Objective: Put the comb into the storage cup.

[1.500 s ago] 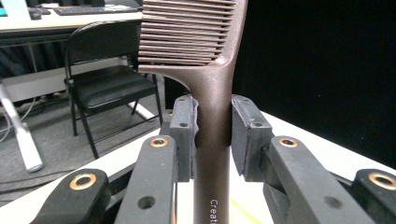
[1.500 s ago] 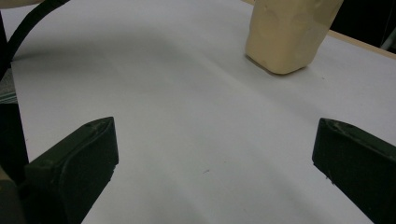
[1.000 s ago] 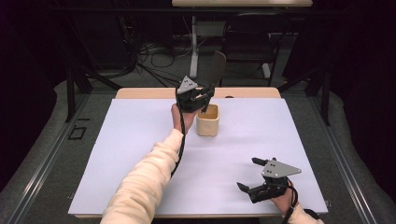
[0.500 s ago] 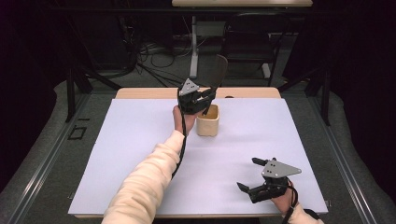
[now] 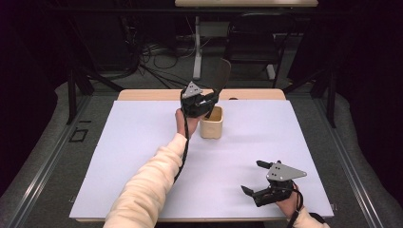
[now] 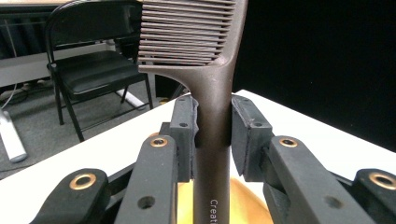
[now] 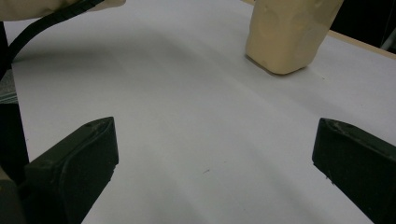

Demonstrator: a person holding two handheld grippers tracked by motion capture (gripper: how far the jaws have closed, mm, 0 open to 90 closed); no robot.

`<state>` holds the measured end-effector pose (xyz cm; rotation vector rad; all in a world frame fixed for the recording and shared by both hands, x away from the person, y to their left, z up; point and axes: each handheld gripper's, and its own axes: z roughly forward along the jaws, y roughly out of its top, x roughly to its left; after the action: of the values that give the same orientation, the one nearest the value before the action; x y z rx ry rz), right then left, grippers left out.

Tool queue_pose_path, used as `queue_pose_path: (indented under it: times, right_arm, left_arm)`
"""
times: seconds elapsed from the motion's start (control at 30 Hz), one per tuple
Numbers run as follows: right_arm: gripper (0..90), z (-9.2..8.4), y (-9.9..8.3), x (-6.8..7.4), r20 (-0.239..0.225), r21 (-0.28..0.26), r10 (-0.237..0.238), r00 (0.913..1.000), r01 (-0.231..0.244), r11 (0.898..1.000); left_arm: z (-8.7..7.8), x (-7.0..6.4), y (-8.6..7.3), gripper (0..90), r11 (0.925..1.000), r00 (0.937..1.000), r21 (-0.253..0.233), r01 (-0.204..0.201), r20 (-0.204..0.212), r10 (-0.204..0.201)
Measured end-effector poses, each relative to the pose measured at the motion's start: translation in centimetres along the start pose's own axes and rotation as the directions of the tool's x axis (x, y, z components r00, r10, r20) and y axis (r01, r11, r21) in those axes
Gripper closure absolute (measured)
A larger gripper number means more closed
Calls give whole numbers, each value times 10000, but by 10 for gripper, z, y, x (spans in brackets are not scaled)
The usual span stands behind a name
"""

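Brown plastic is what the comb [image 6: 212, 60] is made of, and it is held tight by its handle between the two jaws of the left gripper [image 5: 205, 105]. The comb stands up straight, teeth at the top, right over the cream cup [image 5: 211, 122]. The handle goes down toward the mouth of the cup, but it cannot be told if its end is inside yet. The cup sits on the white table [image 5: 142, 142], toward the far edge.

The right gripper [image 5: 254, 177] is held near the front edge of the table, well apart from the cup. Its jaws are spread wide and nothing is held in them.

Some things could go wrong. The cup looks light, so it could be knocked over if the comb is pushed against its rim. The comb is tall and heavy at the top, so the cup could be tipped once the comb is let go. The smooth handle could also be slid through the pads.

White letters are printed on the handle. "Creat" can be read; the rest is cut off.
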<state>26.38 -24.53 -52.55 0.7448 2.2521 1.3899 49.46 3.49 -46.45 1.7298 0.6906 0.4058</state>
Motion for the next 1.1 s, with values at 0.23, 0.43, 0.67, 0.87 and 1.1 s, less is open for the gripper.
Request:
queue_pose_path:
  times: [0.23,0.43,0.67,0.87,1.1]
  right_arm:
    - [1,0,0,0,11,16,-4,10000,4,10000]
    - [1,0,0,0,12,-7,-5,10000,5,10000]
    - [1,0,0,0,25,5,-4,10000,4,10000]
    - [1,0,0,0,13,14,-1,10000,1,10000]
    - [0,0,0,0,19,9,-5,10000,5,10000]
  left_arm:
    - [1,1,-3,720,10000,10000,92,4,34,-4]
    - [2,2,-6,720,9995,10000,305,-71,72,69]
    - [3,2,-9,720,9982,9998,572,-156,122,149]
    - [3,2,-13,719,9967,9998,787,-205,101,197]
    - [4,1,-16,719,9943,9993,1007,-347,163,332]
